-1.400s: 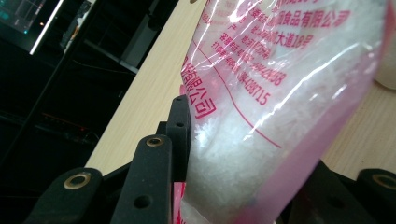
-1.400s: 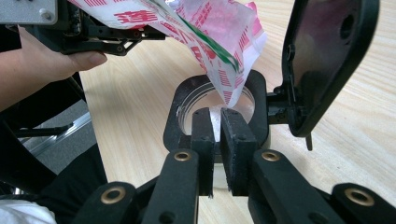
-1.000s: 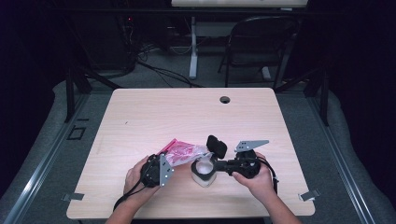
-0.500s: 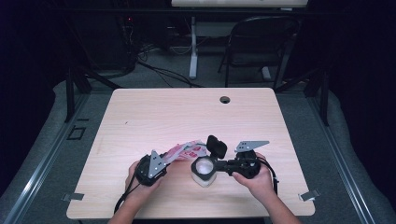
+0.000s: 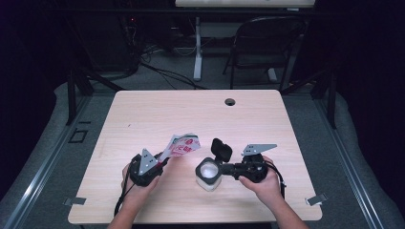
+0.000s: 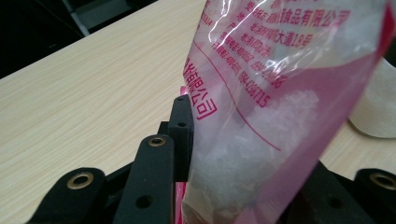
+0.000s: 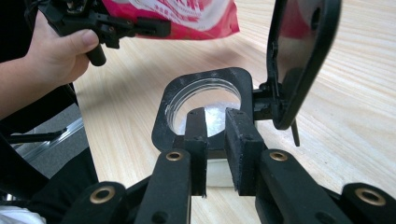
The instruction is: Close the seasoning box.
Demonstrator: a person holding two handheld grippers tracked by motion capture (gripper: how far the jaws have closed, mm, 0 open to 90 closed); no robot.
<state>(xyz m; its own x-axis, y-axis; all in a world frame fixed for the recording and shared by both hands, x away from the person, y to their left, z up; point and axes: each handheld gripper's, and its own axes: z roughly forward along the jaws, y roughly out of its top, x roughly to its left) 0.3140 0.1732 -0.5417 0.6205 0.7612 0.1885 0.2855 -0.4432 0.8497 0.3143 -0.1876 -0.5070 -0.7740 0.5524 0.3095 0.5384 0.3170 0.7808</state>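
High view: left gripper (image 5: pixel 160 164) clamped on pink bag (image 5: pixel 180 144), lifted over table (image 5: pixel 143 114); right gripper (image 5: pixel 224 168) at white jar (image 5: pixel 208 174).
Left gripper view: bag (image 6: pixel 261 116) pinched between jaws.
Right gripper view: jaws closed on jar rim (image 7: pixel 205 109), lid (image 7: pixel 301 56) upright.

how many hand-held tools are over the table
2. The left tool grips a pink bag; the right tool grips the open white container.
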